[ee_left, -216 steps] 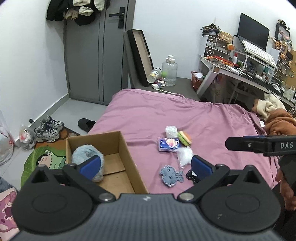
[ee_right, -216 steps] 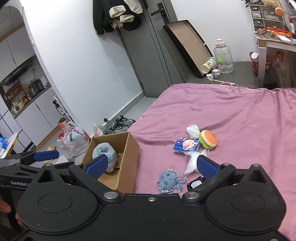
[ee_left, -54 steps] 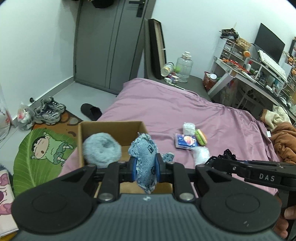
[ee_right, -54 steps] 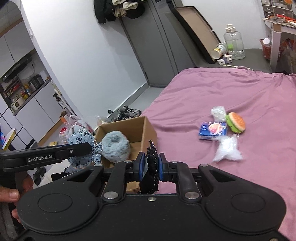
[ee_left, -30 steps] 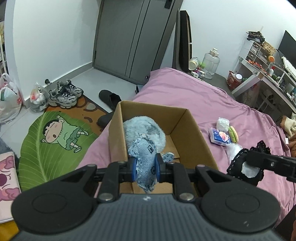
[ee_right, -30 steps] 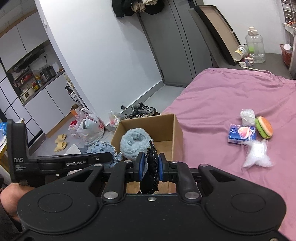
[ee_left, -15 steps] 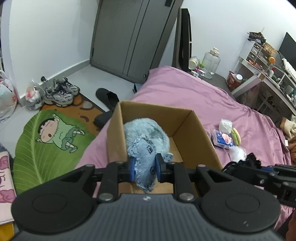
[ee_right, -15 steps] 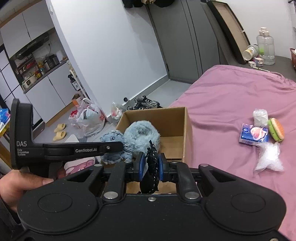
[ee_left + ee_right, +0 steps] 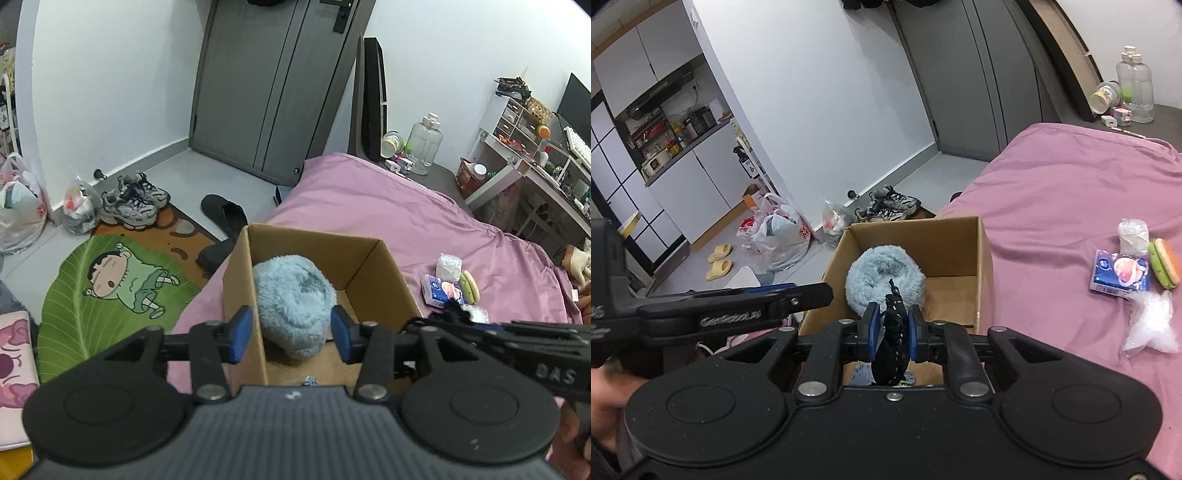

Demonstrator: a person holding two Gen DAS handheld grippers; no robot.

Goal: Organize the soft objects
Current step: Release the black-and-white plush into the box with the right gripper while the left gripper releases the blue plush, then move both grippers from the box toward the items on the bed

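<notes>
I had the cardboard box point(image 9: 373, 266) on the pink bed point(image 9: 424, 225) as my reference point, sitting at the bed's edge above the green cartoon floor mat point(image 9: 110, 288). My left gripper point(image 9: 291, 334) hung over the box's near end with its jaws opening and nothing between the blue pads; past them, inside the box, lay the fluffy blue plush point(image 9: 291, 299), and a sliver of the blue denim toy point(image 9: 882, 376) showed on the box floor below the tool. My right gripper point(image 9: 892, 332) was also at the near side of the box, its jaws clamped together on the black lace scrunchie point(image 9: 892, 343), which stood upright between the pads. Out on the bed, to the right of the box and well apart from it, lay the tissue pack point(image 9: 1119, 277), the burger toy point(image 9: 1163, 262), a small white wrapped bundle point(image 9: 1132, 234) and a clear plastic bag point(image 9: 1150, 325), all close to one another
</notes>
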